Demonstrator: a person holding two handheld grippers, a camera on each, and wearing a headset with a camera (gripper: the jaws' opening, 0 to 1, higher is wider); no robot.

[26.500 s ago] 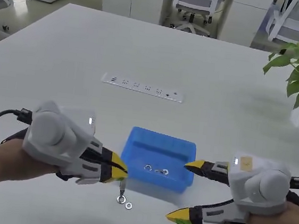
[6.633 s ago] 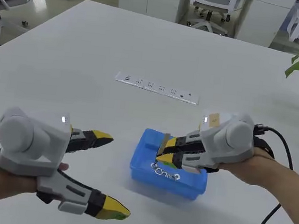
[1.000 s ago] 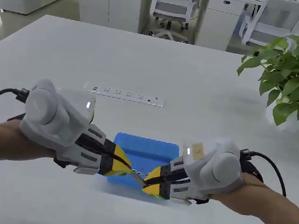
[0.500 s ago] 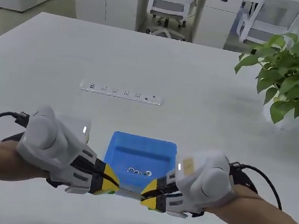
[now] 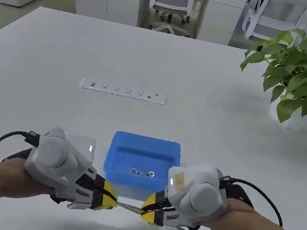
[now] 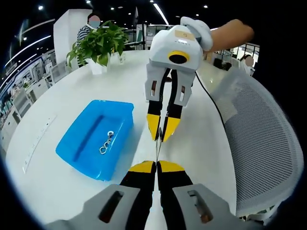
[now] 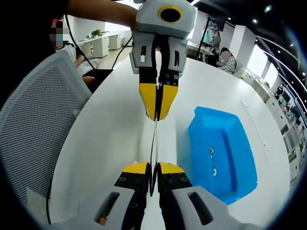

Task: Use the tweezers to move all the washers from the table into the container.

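Note:
A blue container (image 5: 143, 157) stands on the white table (image 5: 208, 115) with a few washers (image 5: 142, 172) lying in it. Just in front of it, toward me, thin metal tweezers (image 5: 129, 206) bridge the two grippers tip to tip. My left gripper (image 5: 107, 197) is shut on one end and my right gripper (image 5: 148, 213) is shut on the other. In the left gripper view the tweezers (image 6: 157, 149) run from my own jaws to the right gripper (image 6: 162, 135), with the container (image 6: 81, 143) and washers (image 6: 106, 143) to the left. The right gripper view mirrors this: tweezers (image 7: 154, 143), left gripper (image 7: 156, 115), container (image 7: 232, 143).
A white power strip (image 5: 123, 91) lies on the table beyond the container. A potted plant (image 5: 301, 70) stands at the far right. A grey mesh chair (image 6: 261, 148) sits by the near table edge. Office chairs (image 5: 171, 1) are behind the table.
Both grippers have drawn back from over the container to the table just in front of it, staying tip to tip with the tweezers between them.

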